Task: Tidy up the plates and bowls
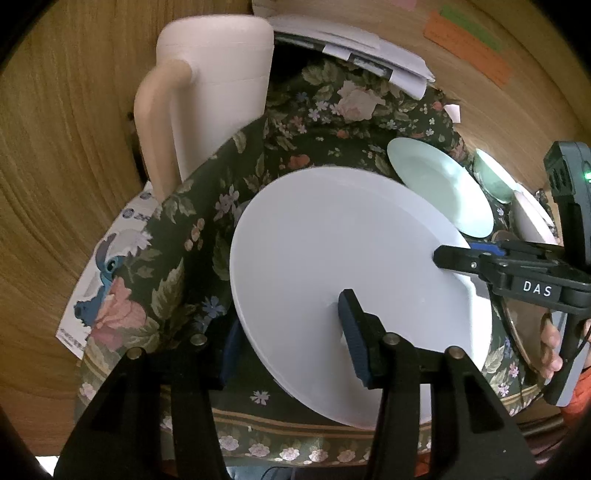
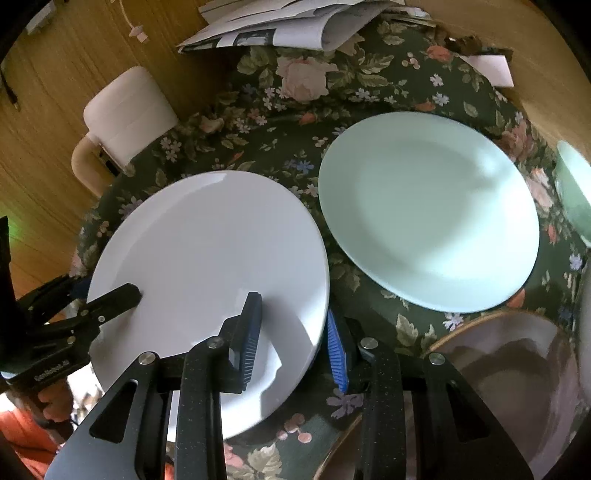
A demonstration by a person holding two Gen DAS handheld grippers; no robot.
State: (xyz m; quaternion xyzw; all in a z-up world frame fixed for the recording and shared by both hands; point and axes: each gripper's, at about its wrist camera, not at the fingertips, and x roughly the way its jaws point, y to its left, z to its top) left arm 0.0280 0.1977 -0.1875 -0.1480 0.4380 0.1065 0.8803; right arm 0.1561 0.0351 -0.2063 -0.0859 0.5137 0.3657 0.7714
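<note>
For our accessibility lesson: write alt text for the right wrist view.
Two black grippers straddle opposite edges of a white plate on a dark floral tablecloth. A pale green plate lies to its right, and papers at the far edge.

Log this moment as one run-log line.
stage: gripping white plate | left gripper: straddling near rim | right gripper: straddling opposite rim | mint plate: beside, on floral cloth

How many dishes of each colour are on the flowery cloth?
White: 2, the big plate and a partly hidden dish
Pale green: 2, a green plate and a bowl
Gold-rimmed: 1, a rimmed dish
Total: 5
</note>
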